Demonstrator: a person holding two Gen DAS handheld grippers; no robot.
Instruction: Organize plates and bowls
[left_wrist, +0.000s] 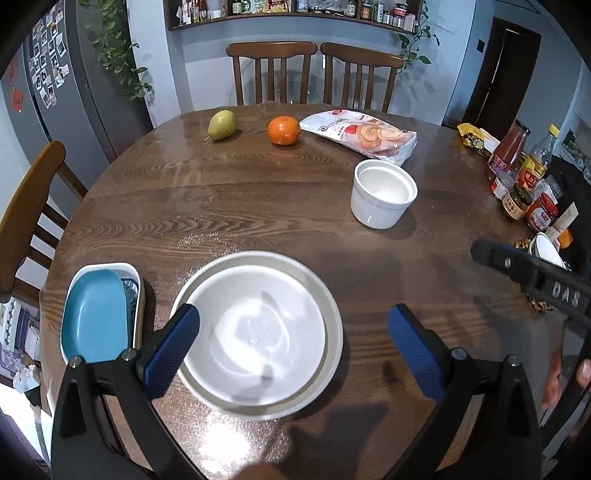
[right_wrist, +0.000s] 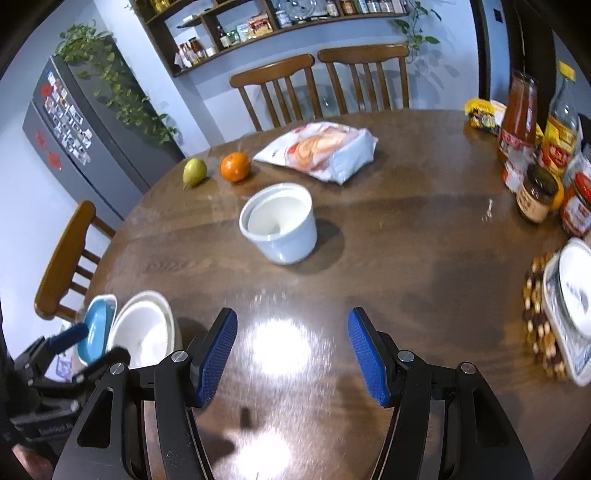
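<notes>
Two nested white bowls (left_wrist: 258, 332) sit on the round wooden table (left_wrist: 258, 206) just in front of my open left gripper (left_wrist: 295, 343), whose left finger overlaps the bowl rim. A blue dish (left_wrist: 94, 314) lies in a white patterned rectangular dish (left_wrist: 138, 280) to the left. A white ramekin (left_wrist: 382, 197) stands at mid-right; it also shows in the right wrist view (right_wrist: 280, 223). My right gripper (right_wrist: 291, 354) is open and empty above bare table. A white bowl on a patterned rectangular plate (right_wrist: 569, 306) sits at the right edge. The nested bowls (right_wrist: 144, 328) show at the left.
A pear (left_wrist: 221, 124), an orange (left_wrist: 283, 130) and a snack bag (left_wrist: 362, 134) lie at the far side. Sauce bottles and jars (right_wrist: 535, 158) crowd the right edge beside a beaded trivet (right_wrist: 535, 317). Chairs (left_wrist: 314, 70) stand around the table.
</notes>
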